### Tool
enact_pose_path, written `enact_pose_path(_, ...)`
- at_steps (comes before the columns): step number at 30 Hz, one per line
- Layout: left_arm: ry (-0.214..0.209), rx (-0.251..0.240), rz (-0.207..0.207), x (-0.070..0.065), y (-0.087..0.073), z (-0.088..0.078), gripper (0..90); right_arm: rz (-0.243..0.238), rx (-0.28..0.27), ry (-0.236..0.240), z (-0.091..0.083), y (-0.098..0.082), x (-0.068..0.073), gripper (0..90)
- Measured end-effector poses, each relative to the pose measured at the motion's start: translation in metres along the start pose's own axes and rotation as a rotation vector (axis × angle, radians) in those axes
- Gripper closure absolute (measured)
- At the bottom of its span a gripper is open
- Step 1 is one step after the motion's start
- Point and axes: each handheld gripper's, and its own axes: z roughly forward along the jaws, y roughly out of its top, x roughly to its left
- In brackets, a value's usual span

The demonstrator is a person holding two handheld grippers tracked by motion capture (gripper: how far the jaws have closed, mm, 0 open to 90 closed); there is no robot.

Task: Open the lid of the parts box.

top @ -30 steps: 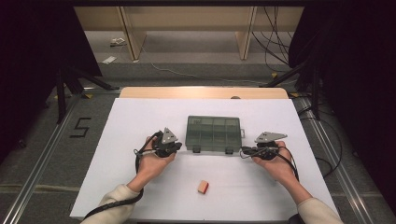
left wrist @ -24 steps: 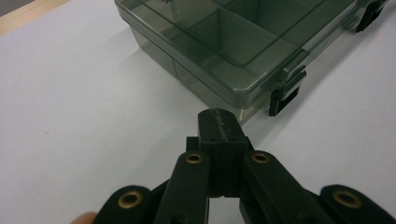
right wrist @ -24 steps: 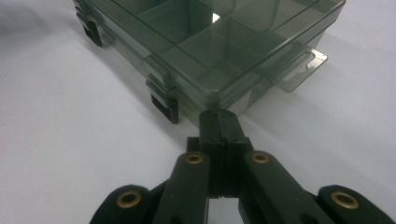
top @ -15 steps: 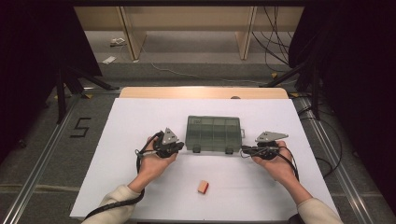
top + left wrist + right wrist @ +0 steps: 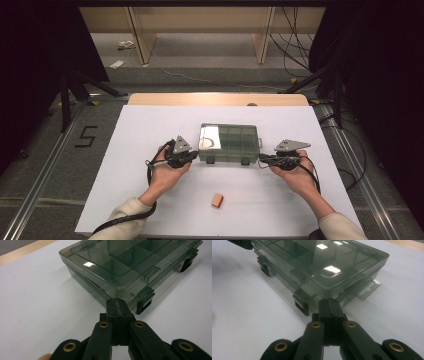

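A smoky see-through compartment box (image 5: pixel 229 143) with its lid down lies in the middle of the white table top (image 5: pixel 150 125). My left gripper (image 5: pixel 192 156) is shut, its tips at the box's near left corner (image 5: pixel 117 293). My right gripper (image 5: pixel 262 161) is shut too, its tips at the near right corner (image 5: pixel 329 293) of the box. Nothing is between either pair of jaws. Two dark latches (image 5: pixel 143 305) sit on the box's near side. A small orange block (image 5: pixel 217 200) lies on the table nearer the person, between the two forearms.
The white top ends at a wooden strip (image 5: pixel 215 99) along the far edge. Dark stands (image 5: pixel 75 85) and cables (image 5: pixel 295 45) lie on the floor beyond and beside the table. A "5" mark (image 5: pixel 86 136) is on the floor at left.
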Motion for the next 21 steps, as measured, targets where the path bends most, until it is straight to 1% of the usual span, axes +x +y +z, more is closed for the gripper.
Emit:
enact_pose_path(3,0.005,-0.008,0.003,-0.001,0.002,0.000,90.0,0.001,-0.005,-0.002,-0.001,0.001,0.000,90.0)
enact_pose_path(8,0.002,-0.018,0.000,-0.001,0.005,0.000,89.9,0.000,-0.019,-0.007,-0.003,0.003,0.000,90.0)
enact_pose_path(14,0.009,-0.040,-0.006,-0.001,0.010,0.001,89.9,-0.006,-0.037,-0.021,-0.004,0.008,0.001,90.0)
enact_pose_path(16,0.009,-0.043,-0.007,-0.001,0.011,0.001,89.9,-0.004,-0.038,-0.022,-0.005,0.008,0.001,90.0)
enact_pose_path(21,0.011,-0.055,-0.005,-0.001,0.016,0.000,89.9,0.002,-0.059,-0.031,-0.007,0.013,-0.002,90.0)
